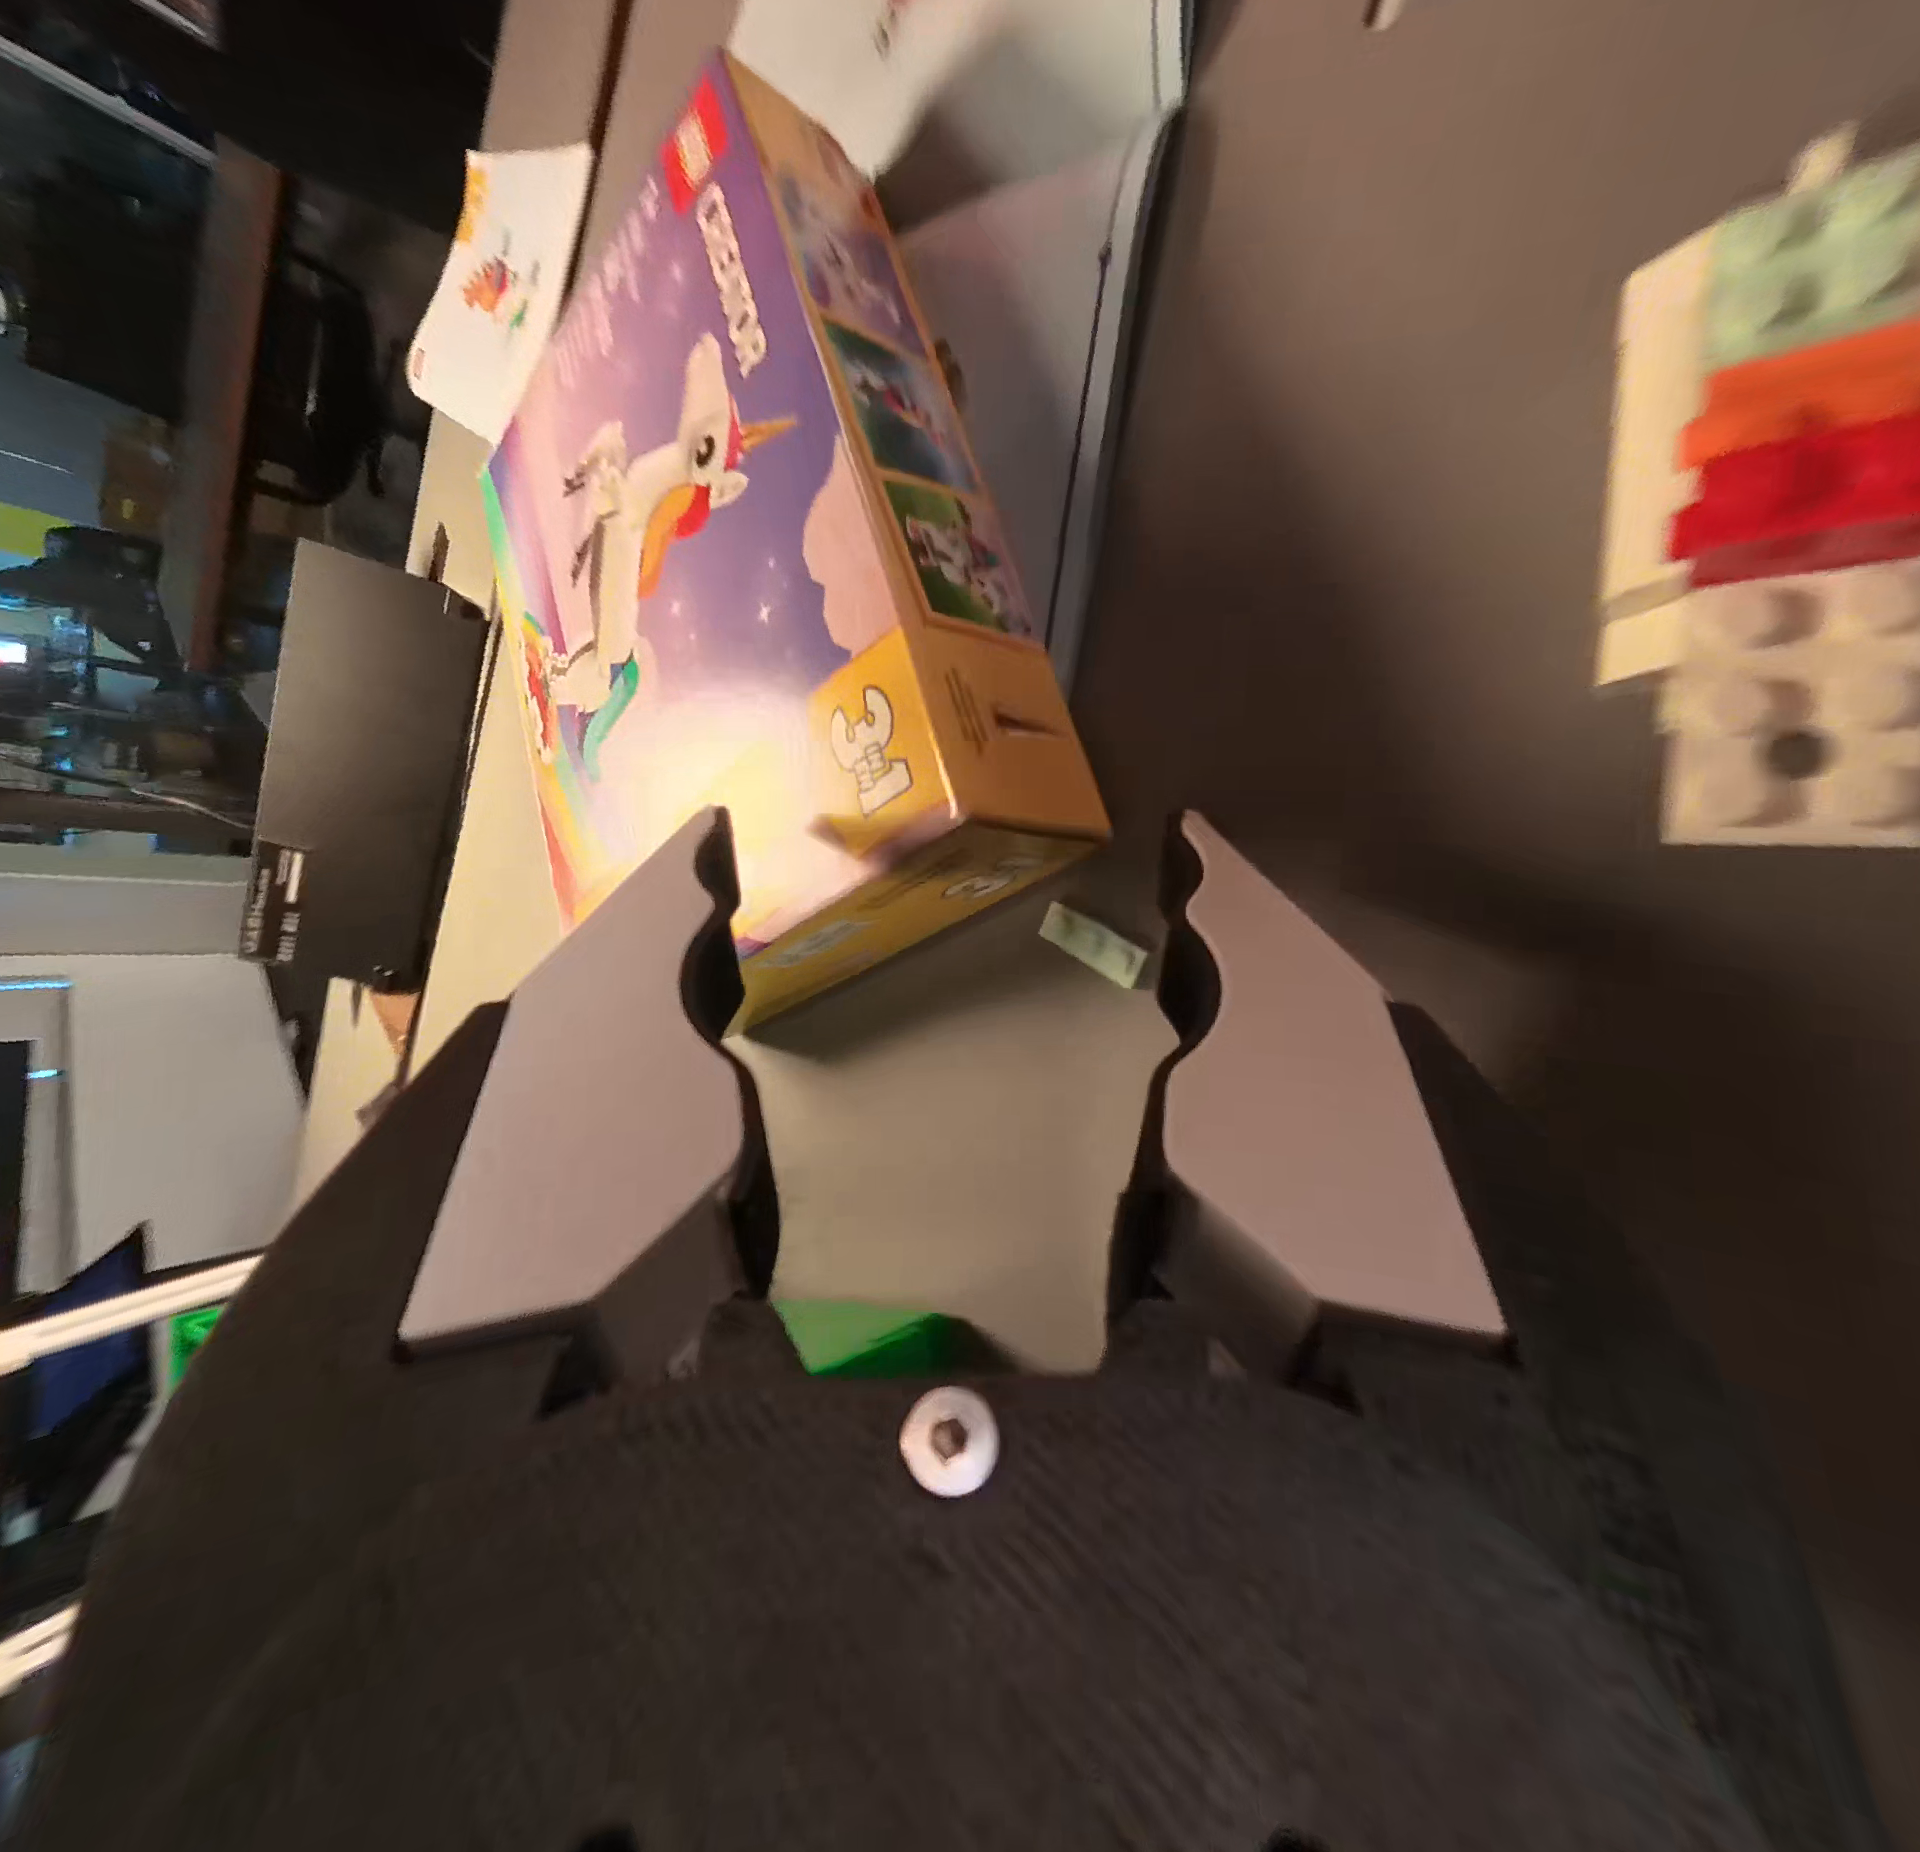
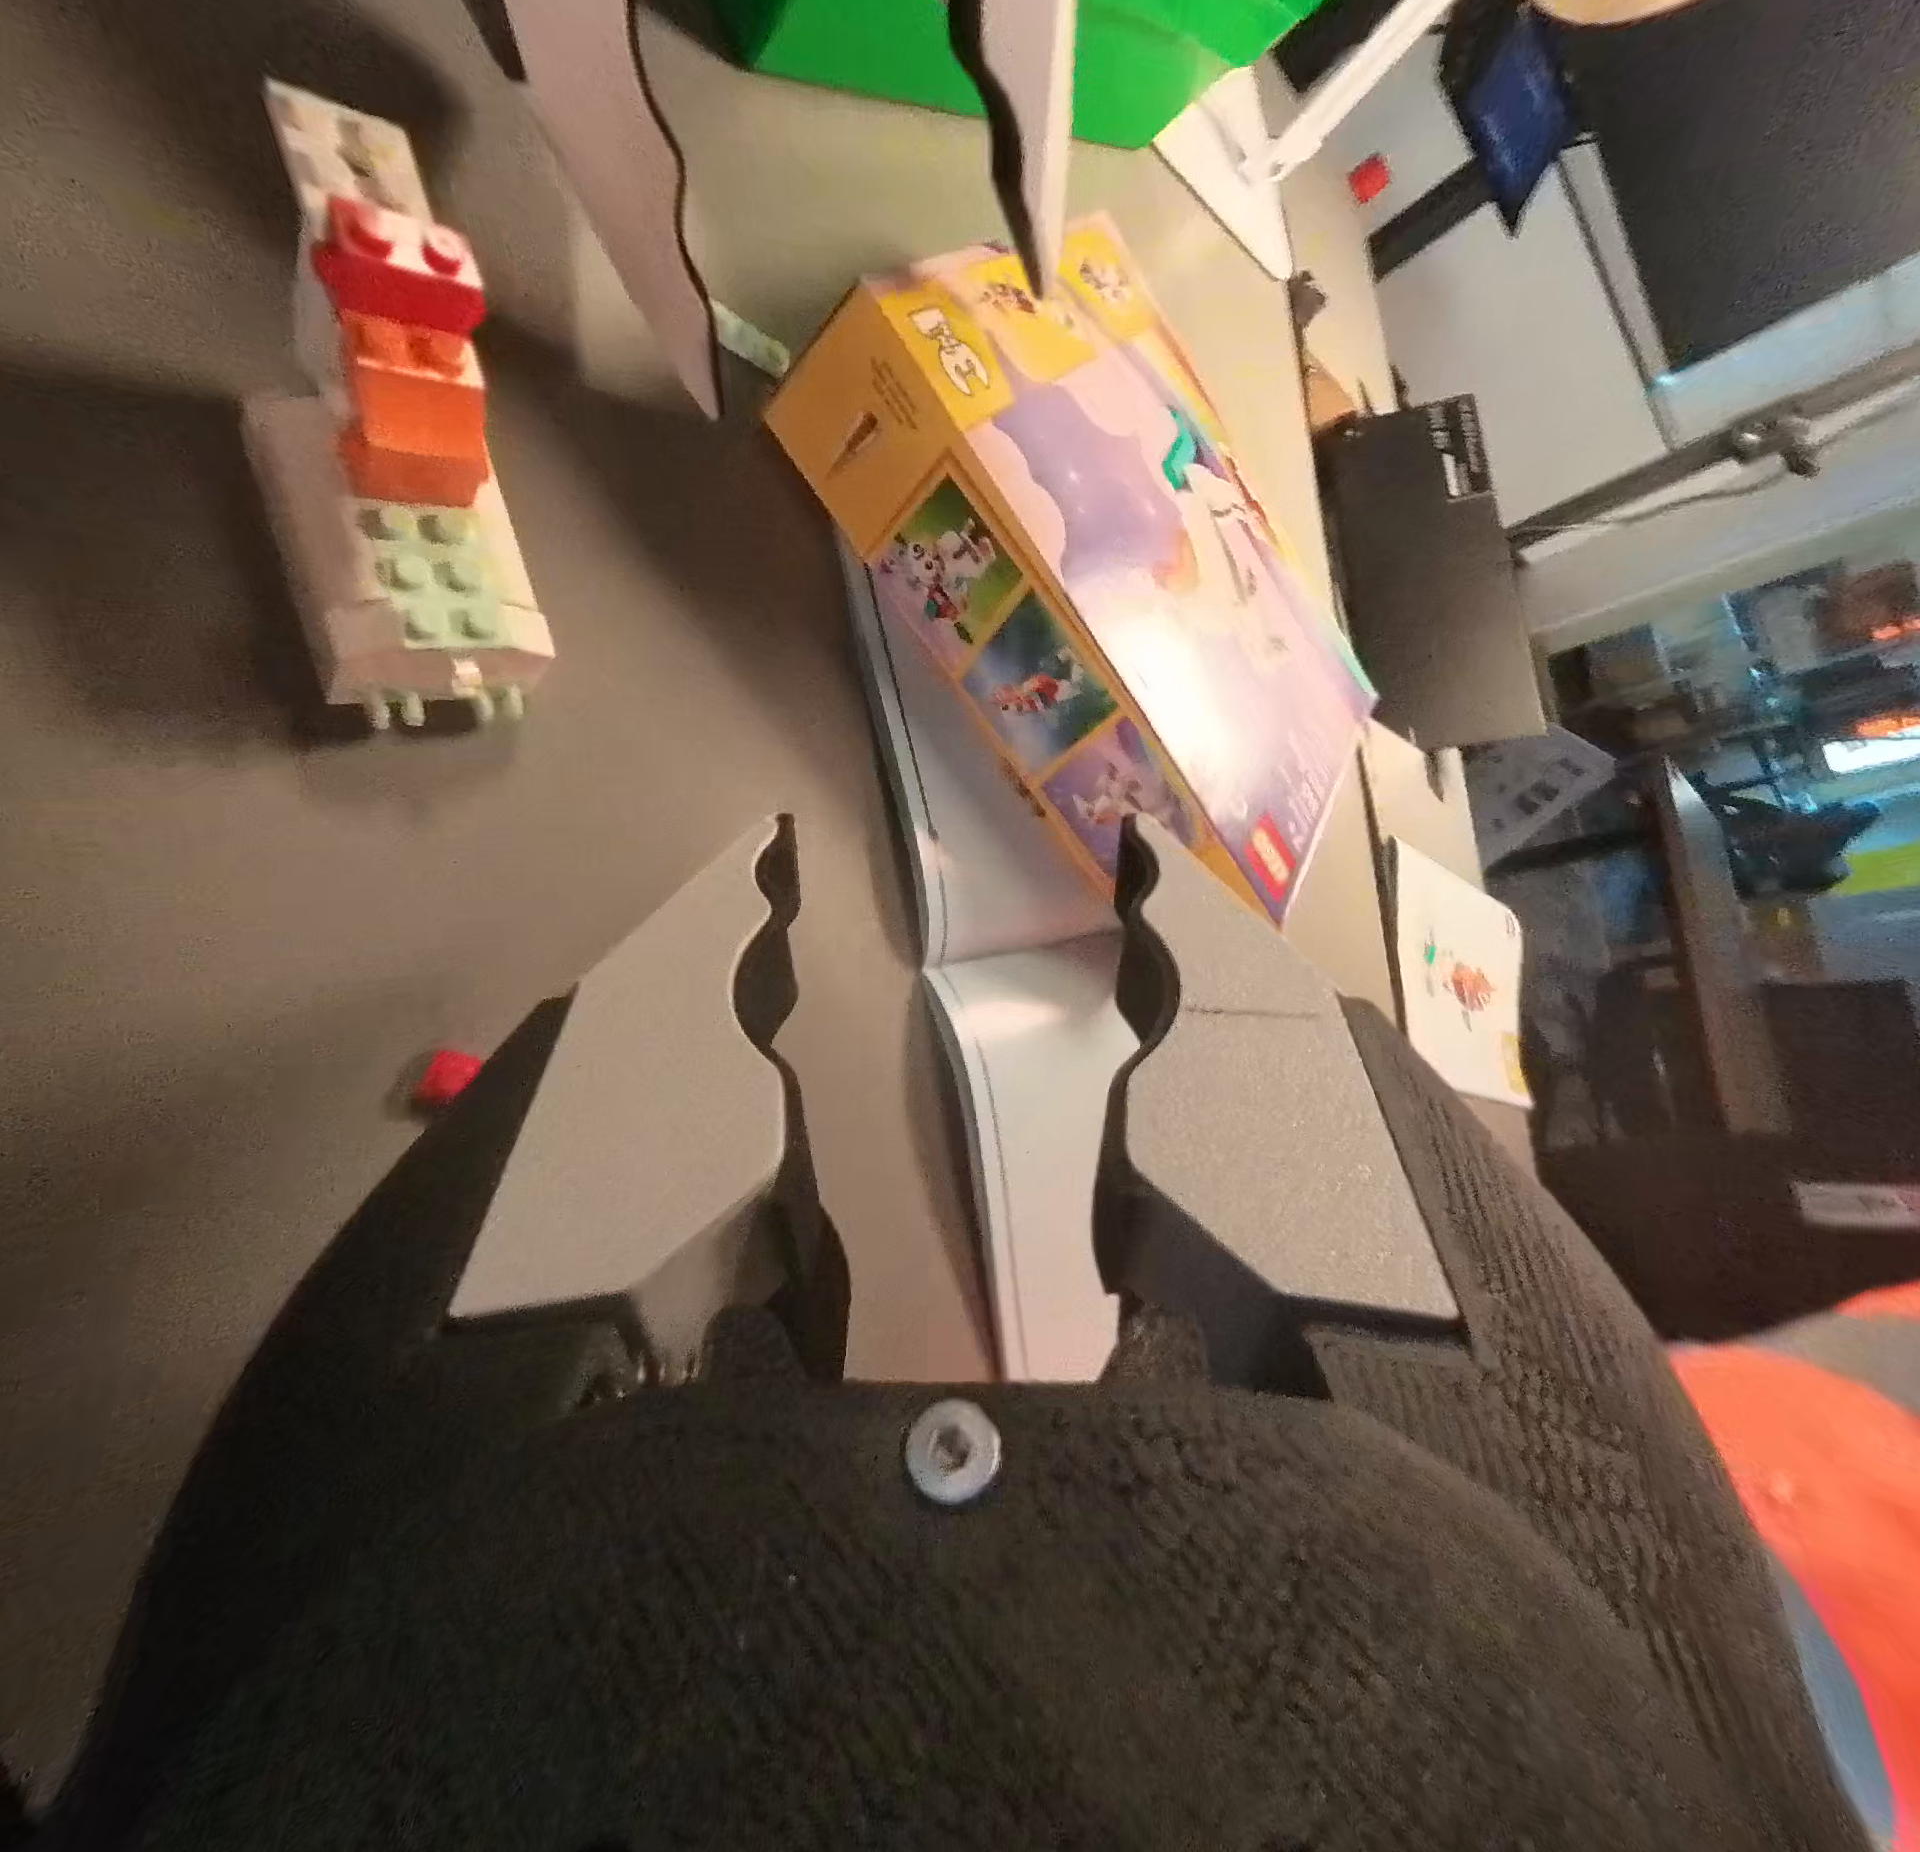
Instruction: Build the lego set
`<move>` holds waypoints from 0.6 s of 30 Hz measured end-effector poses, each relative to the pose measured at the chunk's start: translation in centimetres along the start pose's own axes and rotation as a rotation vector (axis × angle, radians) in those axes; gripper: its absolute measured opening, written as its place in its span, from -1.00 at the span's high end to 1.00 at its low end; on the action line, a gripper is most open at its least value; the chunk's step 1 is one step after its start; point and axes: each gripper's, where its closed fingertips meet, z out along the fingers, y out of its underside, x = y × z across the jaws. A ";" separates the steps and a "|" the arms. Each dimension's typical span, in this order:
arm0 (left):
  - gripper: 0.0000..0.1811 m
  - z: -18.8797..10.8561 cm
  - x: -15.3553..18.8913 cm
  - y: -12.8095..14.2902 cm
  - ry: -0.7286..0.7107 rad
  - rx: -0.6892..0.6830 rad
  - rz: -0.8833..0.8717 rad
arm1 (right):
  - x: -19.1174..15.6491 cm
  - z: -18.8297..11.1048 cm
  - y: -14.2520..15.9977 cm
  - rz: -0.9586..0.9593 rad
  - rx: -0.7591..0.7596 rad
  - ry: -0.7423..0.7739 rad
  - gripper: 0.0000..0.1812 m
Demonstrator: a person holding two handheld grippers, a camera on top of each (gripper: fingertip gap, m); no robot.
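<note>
The left gripper (image 1: 951,836) is hovering with jaws apart, holding nothing; the box (image 1: 748,514) is lying just ahead of them on the tabletop (image 1: 1351,452); the build (image 1: 1787,514) is sitting well off to their right; the right gripper (image 2: 956,836) is gaping too, empty, the build (image 2: 400,452) lying ahead-left of its jaws, a red brick (image 2: 447,1075) beside its left jaw.
</note>
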 end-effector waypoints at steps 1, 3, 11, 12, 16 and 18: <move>0.14 0.2 -0.1 0.1 -0.002 -0.015 0.014 | 0.1 0.7 -0.2 -0.019 -0.001 -0.018 0.32; 0.18 0.4 -0.1 0.2 0.012 -0.029 0.027 | 0.3 2.1 -0.6 -0.045 0.004 -0.053 0.28; 0.32 0.1 -1.0 -0.3 0.043 -0.029 0.013 | 1.3 5.5 -2.0 -0.141 0.001 -0.070 0.21; 0.34 -0.1 -1.3 -0.5 0.041 -0.018 0.004 | 1.6 5.8 -2.1 -0.164 -0.002 -0.055 0.21; 0.38 -0.6 -2.5 -1.0 0.051 0.012 -0.038 | 3.5 6.8 -2.4 -0.265 -0.018 0.056 0.11; 0.39 -0.8 -3.1 -1.0 0.059 0.027 -0.061 | 4.5 7.4 -2.6 -0.304 -0.031 0.089 0.07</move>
